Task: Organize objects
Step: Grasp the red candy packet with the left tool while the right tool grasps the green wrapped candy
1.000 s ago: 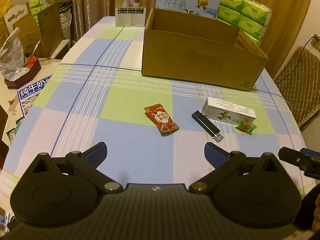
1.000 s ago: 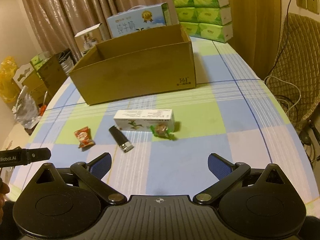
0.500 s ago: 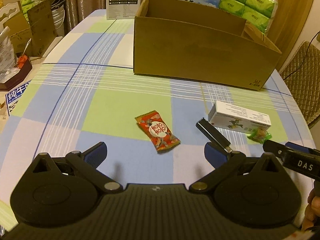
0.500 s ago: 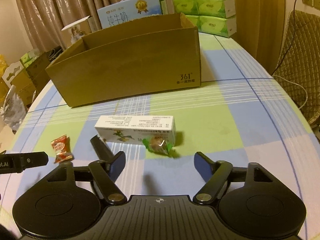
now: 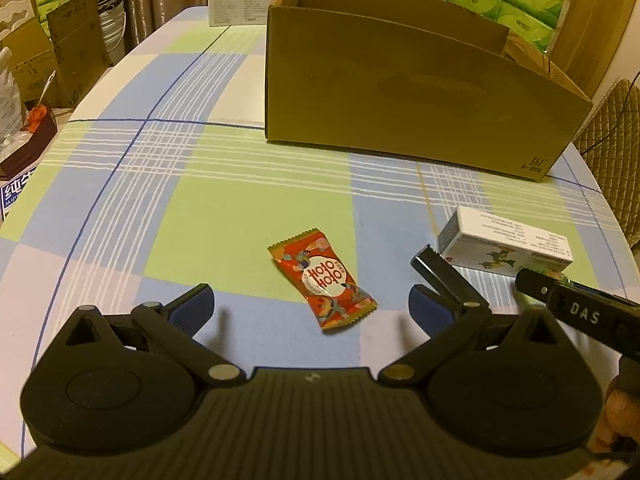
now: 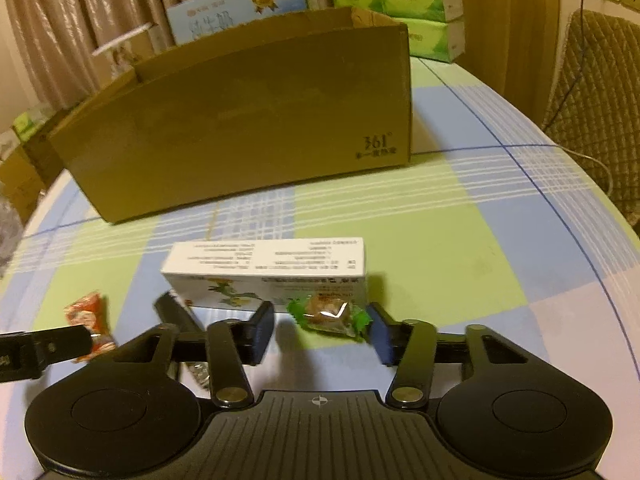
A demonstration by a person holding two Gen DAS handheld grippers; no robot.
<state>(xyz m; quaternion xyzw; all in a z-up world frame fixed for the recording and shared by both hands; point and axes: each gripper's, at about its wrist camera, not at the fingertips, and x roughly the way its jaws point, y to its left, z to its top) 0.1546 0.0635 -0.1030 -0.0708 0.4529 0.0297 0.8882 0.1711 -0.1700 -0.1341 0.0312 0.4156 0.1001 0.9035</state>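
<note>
A red candy packet [image 5: 322, 280] lies flat on the checked tablecloth, just ahead of my left gripper [image 5: 311, 308], which is open and empty. A black lighter [image 5: 444, 276] lies beside its right finger, with a white carton [image 5: 504, 246] behind it. In the right wrist view, a green-wrapped candy [image 6: 328, 314] lies against the white carton [image 6: 272, 272]. My right gripper [image 6: 322, 334] has its jaws closing around the candy. A gap remains at the left pad [image 6: 262, 330]. The lighter [image 6: 176, 312] and red packet [image 6: 86, 316] lie to the left.
An open cardboard box [image 5: 400, 92] stands behind the items, also the cardboard box [image 6: 248, 128]. Green tissue packs [image 5: 516, 0] and a blue milk carton [image 6: 240, 8] sit behind it. A quilted chair [image 6: 596, 120] stands off the table's right edge. A side shelf [image 5: 28, 80] holds clutter at left.
Both grippers have come forward and down towards the items. The right jaws have narrowed from wide open to close around the green-wrapped candy. The left jaws stayed wide.
</note>
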